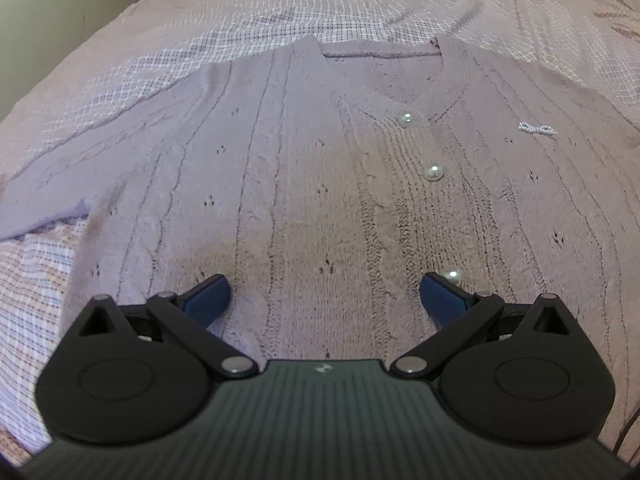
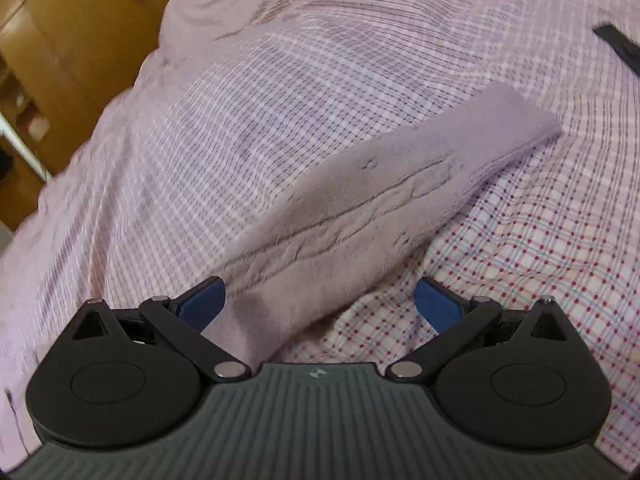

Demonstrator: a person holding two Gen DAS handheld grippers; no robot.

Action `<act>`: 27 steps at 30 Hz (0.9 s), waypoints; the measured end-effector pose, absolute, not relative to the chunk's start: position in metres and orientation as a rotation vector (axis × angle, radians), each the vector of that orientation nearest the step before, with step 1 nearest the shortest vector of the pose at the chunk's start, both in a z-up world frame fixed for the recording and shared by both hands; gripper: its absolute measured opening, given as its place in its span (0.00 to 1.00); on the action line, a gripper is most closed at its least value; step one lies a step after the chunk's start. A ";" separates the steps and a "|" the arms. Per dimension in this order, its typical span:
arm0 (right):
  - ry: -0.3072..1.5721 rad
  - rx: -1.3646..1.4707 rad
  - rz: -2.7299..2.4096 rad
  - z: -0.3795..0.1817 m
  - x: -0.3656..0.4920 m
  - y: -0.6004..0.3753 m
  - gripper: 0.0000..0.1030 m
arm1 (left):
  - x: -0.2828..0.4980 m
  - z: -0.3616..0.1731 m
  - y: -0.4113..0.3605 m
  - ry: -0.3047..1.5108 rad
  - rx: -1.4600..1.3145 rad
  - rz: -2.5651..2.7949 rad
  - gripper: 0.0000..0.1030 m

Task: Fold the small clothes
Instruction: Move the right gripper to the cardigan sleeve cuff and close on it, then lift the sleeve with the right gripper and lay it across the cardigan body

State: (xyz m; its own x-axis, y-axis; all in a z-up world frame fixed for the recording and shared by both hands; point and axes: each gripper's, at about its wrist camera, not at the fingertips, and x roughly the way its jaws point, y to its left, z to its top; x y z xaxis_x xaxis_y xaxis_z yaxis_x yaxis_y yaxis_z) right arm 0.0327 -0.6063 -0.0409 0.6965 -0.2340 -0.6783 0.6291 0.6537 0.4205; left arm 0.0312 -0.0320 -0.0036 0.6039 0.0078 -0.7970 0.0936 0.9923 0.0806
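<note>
One lilac cable-knit cardigan (image 1: 304,152) spread flat, pearl buttons (image 1: 434,172), both tools spread.

No readable text, label, brand or number anywhere.

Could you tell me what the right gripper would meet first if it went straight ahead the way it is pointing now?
Most likely the lilac knitted sleeve, which runs out from between the open jaws of the right gripper. Past its cuff lies only the checked bedsheet. How high the gripper is above the sleeve is unclear.
</note>
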 end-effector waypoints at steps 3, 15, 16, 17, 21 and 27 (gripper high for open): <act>0.607 0.750 -0.539 -0.042 0.032 -0.611 1.00 | 0.033 -0.004 -0.029 0.927 0.100 -0.054 1.00; 0.547 0.832 -0.624 -0.034 0.024 -0.627 0.24 | 0.031 -0.006 -0.029 0.906 0.109 -0.067 1.00; 0.543 0.843 -0.627 -0.036 0.022 -0.630 0.14 | 0.031 -0.006 -0.029 0.906 0.110 -0.069 1.00; 0.535 0.857 -0.625 -0.037 0.020 -0.632 0.09 | 0.031 -0.006 -0.029 0.905 0.110 -0.070 1.00; 0.475 0.863 -0.597 -0.031 0.007 -0.634 0.05 | 0.032 -0.006 -0.028 0.904 0.113 -0.075 1.00; 0.381 0.798 -0.528 0.007 -0.014 -0.621 0.05 | 0.033 -0.005 -0.029 0.900 0.121 -0.081 1.00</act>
